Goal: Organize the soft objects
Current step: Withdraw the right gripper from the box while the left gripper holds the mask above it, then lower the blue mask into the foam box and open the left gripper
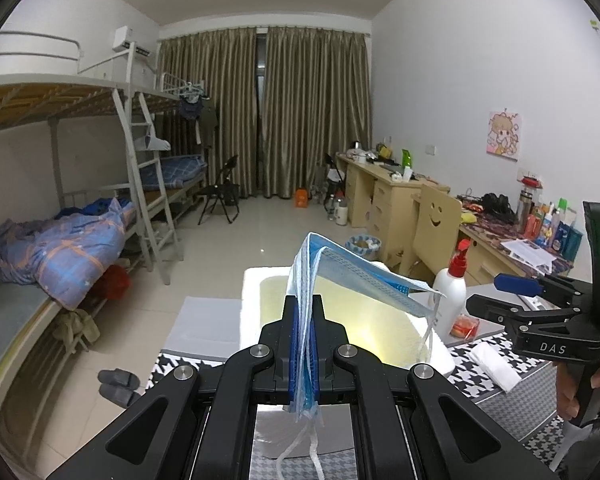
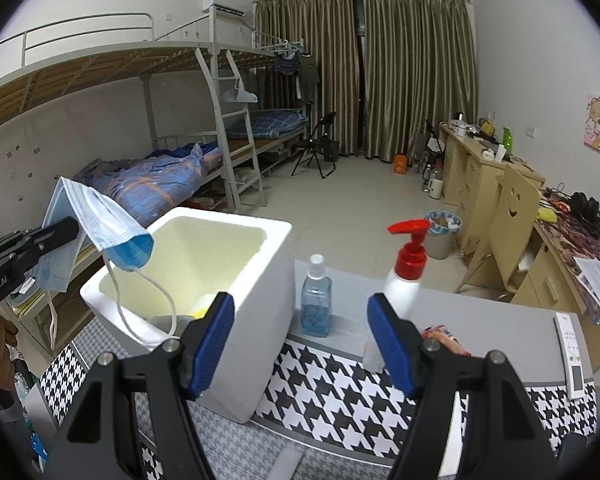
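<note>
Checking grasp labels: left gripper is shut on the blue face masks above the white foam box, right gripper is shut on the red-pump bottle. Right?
Not quite. The right gripper is open and holds nothing; the red-pump bottle stands free on the table beyond it, as the right wrist view shows. The left gripper is indeed shut on the blue face masks above the white foam box.

Left wrist: close over the foam box (image 1: 256, 292), facing the curtains (image 1: 264, 108). Right wrist: beside the box, same heading. Shared: box, pump bottle (image 2: 406, 276), bunks (image 2: 148, 176).
</note>
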`<state>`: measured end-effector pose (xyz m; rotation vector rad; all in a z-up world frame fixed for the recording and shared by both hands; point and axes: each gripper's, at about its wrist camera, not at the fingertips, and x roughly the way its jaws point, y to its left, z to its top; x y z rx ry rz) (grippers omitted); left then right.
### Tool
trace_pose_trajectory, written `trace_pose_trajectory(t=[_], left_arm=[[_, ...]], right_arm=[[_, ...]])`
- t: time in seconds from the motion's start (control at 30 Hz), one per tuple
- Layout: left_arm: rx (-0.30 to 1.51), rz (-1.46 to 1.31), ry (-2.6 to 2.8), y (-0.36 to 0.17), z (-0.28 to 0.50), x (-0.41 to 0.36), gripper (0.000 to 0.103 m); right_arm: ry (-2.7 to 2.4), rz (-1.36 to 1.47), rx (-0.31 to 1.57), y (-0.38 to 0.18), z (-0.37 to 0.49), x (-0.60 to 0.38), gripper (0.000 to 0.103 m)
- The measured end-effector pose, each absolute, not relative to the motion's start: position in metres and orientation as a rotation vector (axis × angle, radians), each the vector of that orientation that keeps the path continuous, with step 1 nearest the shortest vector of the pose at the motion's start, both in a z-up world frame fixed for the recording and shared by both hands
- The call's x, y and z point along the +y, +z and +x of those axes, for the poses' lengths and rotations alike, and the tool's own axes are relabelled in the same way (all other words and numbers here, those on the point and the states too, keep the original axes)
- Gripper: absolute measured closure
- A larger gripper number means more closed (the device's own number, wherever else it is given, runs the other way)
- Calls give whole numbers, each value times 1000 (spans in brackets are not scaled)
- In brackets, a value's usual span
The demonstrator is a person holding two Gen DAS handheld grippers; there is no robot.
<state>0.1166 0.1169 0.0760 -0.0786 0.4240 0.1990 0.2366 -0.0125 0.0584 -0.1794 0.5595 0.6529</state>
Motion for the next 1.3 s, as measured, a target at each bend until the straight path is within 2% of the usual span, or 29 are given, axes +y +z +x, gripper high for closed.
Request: trace_pose_trajectory(t=[1.13, 1.2, 1.23, 1.27, 1.3], left_arm=[[515, -39, 203, 61, 172, 108, 96], [524, -45, 201, 59, 176, 109, 90], [527, -49, 202, 59, 176, 109, 79], [528, -51, 206, 58, 177, 109, 62], [525, -50, 207, 58, 178, 110, 53]], right_arm=[[532, -146, 583, 51, 231, -63, 30], [526, -145, 584, 50, 231, -64, 30], [523, -146, 584, 50, 231, -65, 30], [521, -144, 585, 49, 231, -65, 30], [520, -140, 587, 49, 231, -66, 30]])
